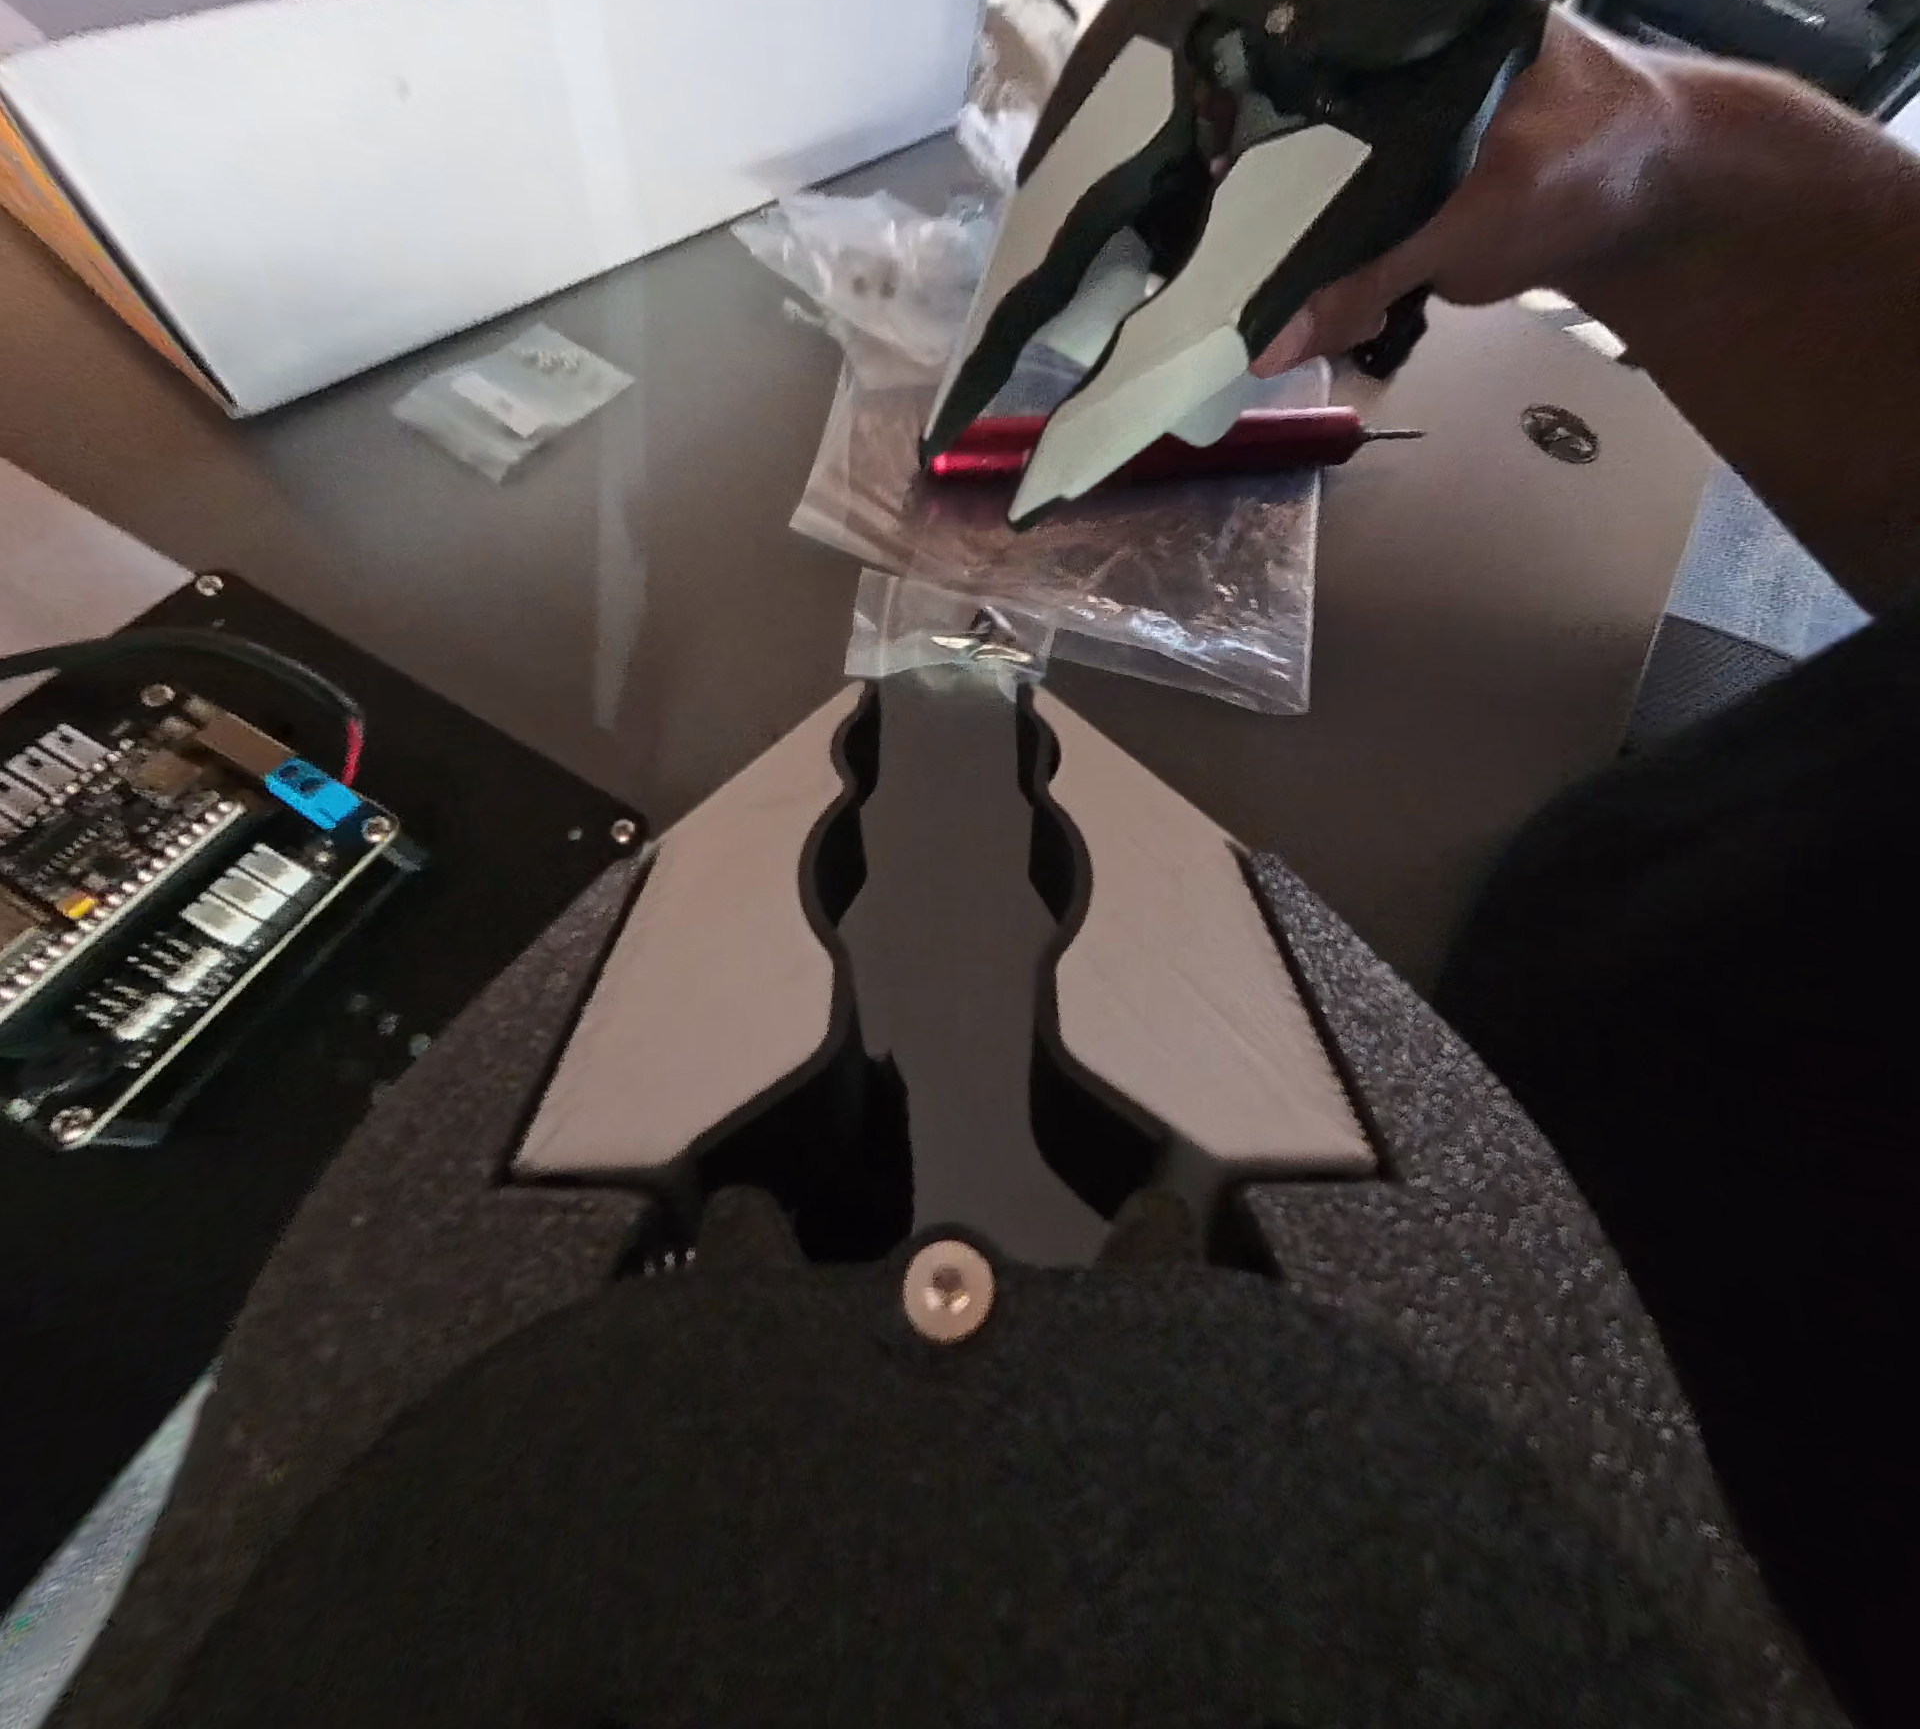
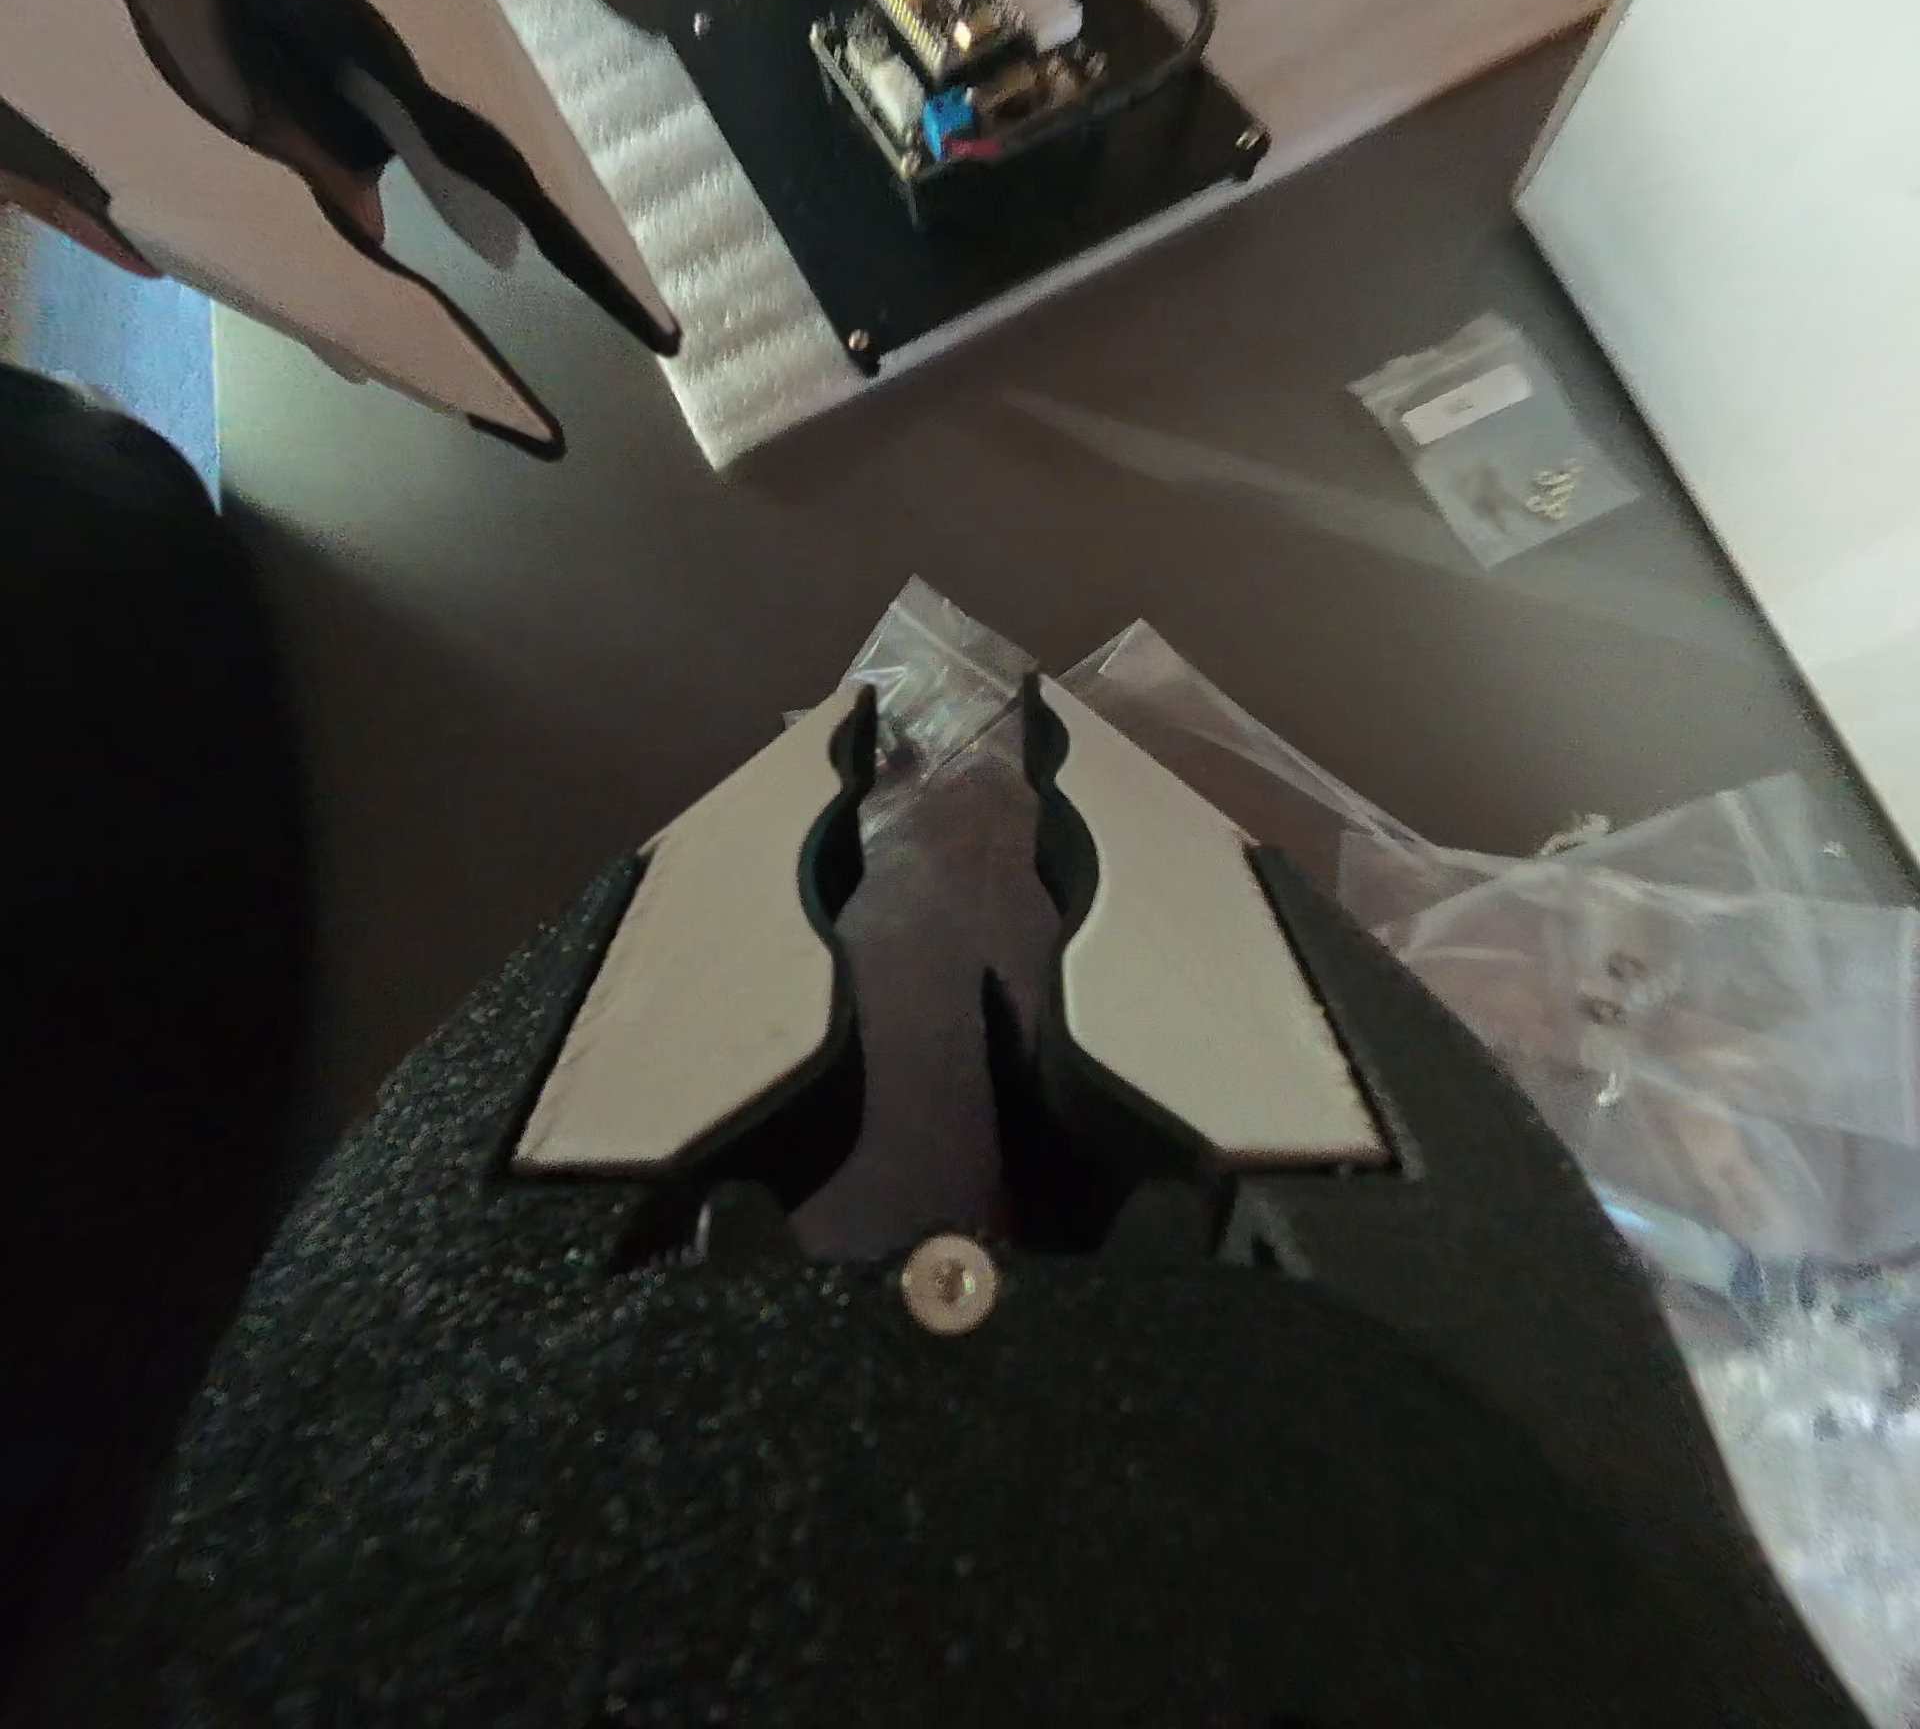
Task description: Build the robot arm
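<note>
My left gripper (image 1: 945, 692) is open and empty, its tips just short of a small clear bag with screws (image 1: 966, 640). That bag lies on a larger clear bag (image 1: 1143, 578). A red screwdriver (image 1: 1143, 443) lies on the far part of the larger bag. My right gripper (image 1: 977, 484) is open and points down, its tips right at the screwdriver's handle; a hand (image 1: 1558, 204) holds it. In the right wrist view my right gripper (image 2: 945, 692) is open over the clear bags (image 2: 935, 640), grasping nothing. The left gripper (image 2: 608, 386) shows open at the upper left.
A circuit board (image 1: 156, 890) (image 2: 966, 48) with a blue terminal sits on a black plate (image 1: 499, 775) at the left. A white box (image 1: 499, 121) (image 2: 1766, 329) stands behind. A small bag of parts (image 1: 509, 401) (image 2: 1496, 453) lies on the grey table (image 1: 675, 536). More crumpled clear bags (image 2: 1610, 1004) lie nearby. The black plate (image 1: 499, 775) sits 10 centimeters or so from the ends of my left fingers.
</note>
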A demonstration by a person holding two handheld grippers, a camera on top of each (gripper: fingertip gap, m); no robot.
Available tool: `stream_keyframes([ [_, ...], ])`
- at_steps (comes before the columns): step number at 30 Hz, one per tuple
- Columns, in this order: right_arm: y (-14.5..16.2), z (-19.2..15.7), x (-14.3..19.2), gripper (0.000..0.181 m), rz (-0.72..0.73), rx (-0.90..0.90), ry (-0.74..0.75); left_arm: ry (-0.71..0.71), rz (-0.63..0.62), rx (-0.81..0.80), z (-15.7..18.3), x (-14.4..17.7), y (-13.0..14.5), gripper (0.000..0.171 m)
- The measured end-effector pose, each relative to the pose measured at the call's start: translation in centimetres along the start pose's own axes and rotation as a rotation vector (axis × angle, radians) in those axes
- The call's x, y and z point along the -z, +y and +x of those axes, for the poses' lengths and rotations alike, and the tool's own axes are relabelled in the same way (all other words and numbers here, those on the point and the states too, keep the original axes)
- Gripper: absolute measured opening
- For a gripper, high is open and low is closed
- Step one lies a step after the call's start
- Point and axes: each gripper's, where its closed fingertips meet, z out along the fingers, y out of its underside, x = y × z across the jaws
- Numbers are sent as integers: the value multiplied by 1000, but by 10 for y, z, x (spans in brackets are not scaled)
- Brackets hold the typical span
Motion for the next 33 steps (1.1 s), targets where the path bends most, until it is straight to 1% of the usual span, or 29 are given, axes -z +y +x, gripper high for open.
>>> stream_keyframes([
  [2, -1, 0, -13, 31, -28, 55, -62, -20, -32, 20, -3, -7, 6, 25],
  [4, -5, -1, -25, 28, -48, 171, -123, -24, -49, 26, -3, -11, 9, 26],
  [5, -3, 1, -31, 26, -84, 235, -140, -30, -54, 23, -4, -11, 9, 25],
  [7, 2, 4, -41, 21, -160, 342, -180, -54, -55, 8, -6, -9, 10, 25],
  [9, 9, 3, -45, 21, -237, 421, -226, -73, -54, 8, -8, -5, 12, 25],
  [11, 11, 1, -48, 19, -263, 484, -239, -89, -53, 19, -11, -1, 16, 26],
  [16, 12, -3, -53, 12, -281, 559, -244, -105, -45, 60, -15, 1, 22, 25],
  [19, 8, -6, -54, 12, -281, 588, -241, -102, -46, 67, -15, 1, 24, 25],
  [23, 3, -9, -56, 13, -319, 642, -257, -98, -53, 58, -15, 1, 25, 25],
  [28, 3, -13, -62, 12, -388, 745, -329, -110, -62, 54, -18, 5, 28, 25],
  [30, 8, -13, -63, 8, -429, 758, -355, -116, -60, 57, -19, 7, 30, 25],
  [33, 10, -17, -62, 1, -430, 772, -373, -131, -55, 68, -22, 9, 31, 25],
])
